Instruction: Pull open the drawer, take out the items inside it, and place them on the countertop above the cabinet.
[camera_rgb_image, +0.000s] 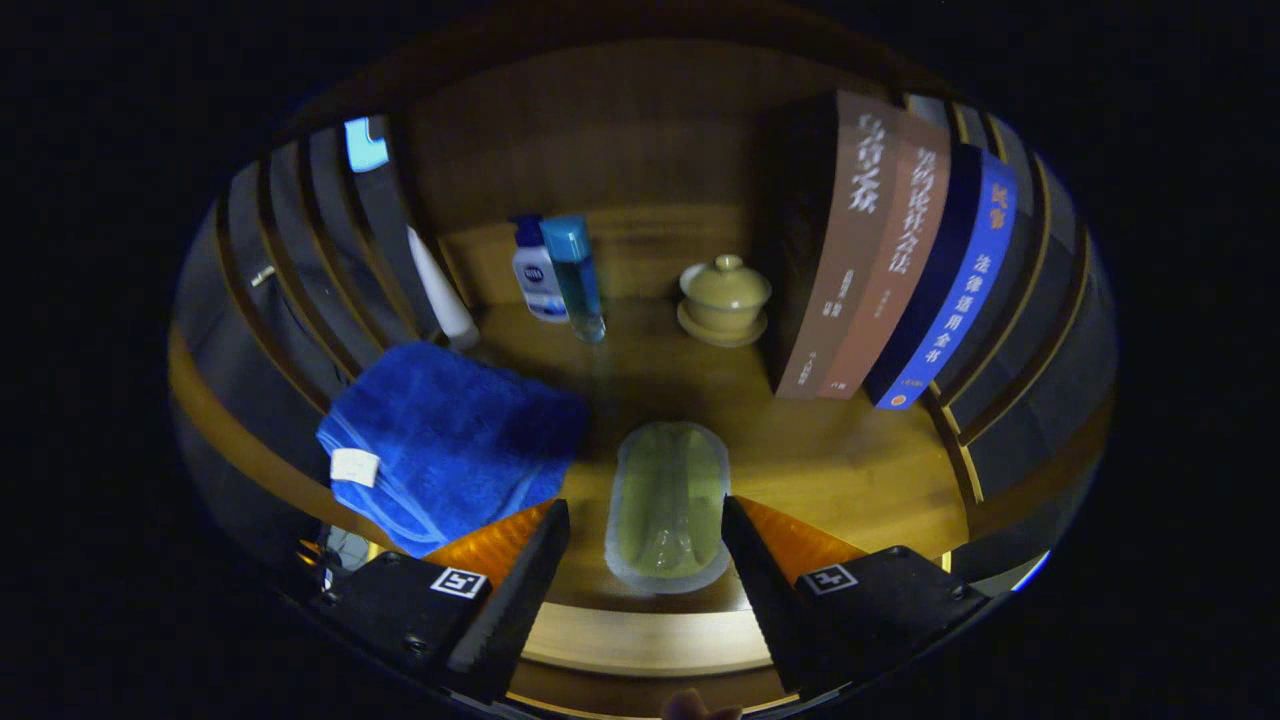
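A pale green oblong packet (668, 505) in clear wrapping lies flat on the wooden countertop (850, 470). My gripper (645, 508) is open and the packet rests between its two fingers. The left finger stands a little apart from it; the right fingertip is very close to its edge. A folded blue towel (455, 440) with a white tag lies on the countertop just left of the packet, partly over the left finger's side. The drawer is hidden from here.
At the back stand a white bottle (535, 275), a blue-capped clear bottle (578, 275) and a lidded tea bowl on a saucer (724, 298). Several upright books (890, 250) are at the right. A white tube (442, 295) leans at the left wall. Slatted sides enclose the shelf.
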